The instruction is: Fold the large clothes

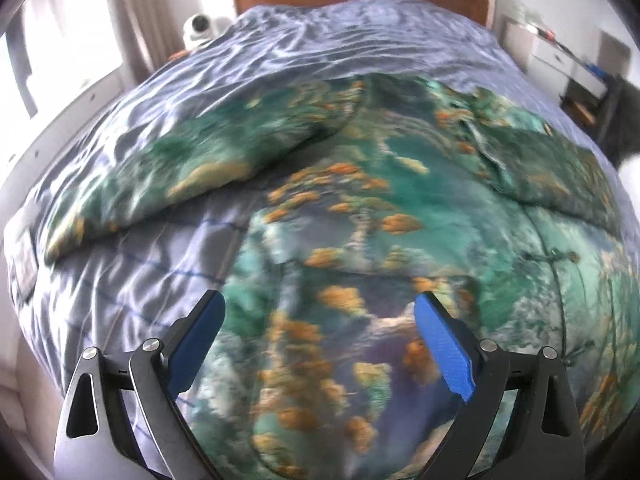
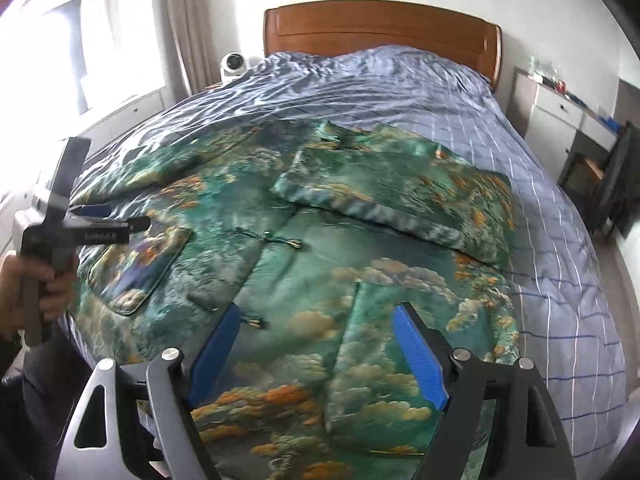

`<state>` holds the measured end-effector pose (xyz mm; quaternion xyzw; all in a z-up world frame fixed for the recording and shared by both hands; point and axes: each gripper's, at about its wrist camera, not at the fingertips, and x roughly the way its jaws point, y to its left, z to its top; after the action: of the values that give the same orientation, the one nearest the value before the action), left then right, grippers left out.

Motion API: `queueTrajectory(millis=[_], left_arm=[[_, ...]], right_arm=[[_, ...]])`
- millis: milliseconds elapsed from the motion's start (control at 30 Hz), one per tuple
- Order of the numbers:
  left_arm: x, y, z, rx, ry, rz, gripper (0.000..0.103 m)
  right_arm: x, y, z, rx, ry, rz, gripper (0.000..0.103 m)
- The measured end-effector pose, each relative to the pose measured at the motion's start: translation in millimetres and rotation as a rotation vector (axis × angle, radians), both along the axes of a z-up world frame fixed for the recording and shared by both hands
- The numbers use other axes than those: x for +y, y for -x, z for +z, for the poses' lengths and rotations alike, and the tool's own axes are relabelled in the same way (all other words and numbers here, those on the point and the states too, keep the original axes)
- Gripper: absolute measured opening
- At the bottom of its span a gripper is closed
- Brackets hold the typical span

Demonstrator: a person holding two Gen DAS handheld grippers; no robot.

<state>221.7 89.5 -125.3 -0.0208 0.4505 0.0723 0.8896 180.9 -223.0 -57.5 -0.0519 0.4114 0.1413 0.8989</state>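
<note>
Nearest, the right gripper (image 2: 316, 330) hangs over the near hem of the jacket (image 2: 304, 264), its blue pads spread wide with nothing gripped between them. The left gripper (image 1: 320, 320) is likewise wide apart and empty above the jacket's left side. A hand (image 2: 40, 280) at the near left grips its handle. The green, cloud-printed jacket lies flat on the blue checked bedspread (image 2: 540, 184), its right sleeve (image 2: 400, 196) folded across the chest. Farthest stands the wooden headboard (image 2: 380, 28).
</note>
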Motion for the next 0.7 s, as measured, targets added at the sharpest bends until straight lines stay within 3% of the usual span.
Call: queueTrajectory(millis=[233,333,433,567,700], left_arm=[[57,-4,-4,-0.006,0.106,0.135,0.096],[94,-11,-7,-0.024,0.223,0.224,0.096],[142,-20,-14,-0.081,0.393,0.352,0.096],[201,-34,-29,-0.132,0.527,0.517,0.096],[253,-44,-60,-0.122,0.619,0.698,0.096]], right_arm=[[8,12,-4,0.007,-0.006,0.015,0.081],[7,18,-3,-0.009,0.003,0.011,0.081],[4,20,-2,-0.015,0.003,0.001,0.081],[1,21,-1,-0.013,0.007,-0.016,0.081],[2,21,1,-0.019,0.018,-0.015,0.081]])
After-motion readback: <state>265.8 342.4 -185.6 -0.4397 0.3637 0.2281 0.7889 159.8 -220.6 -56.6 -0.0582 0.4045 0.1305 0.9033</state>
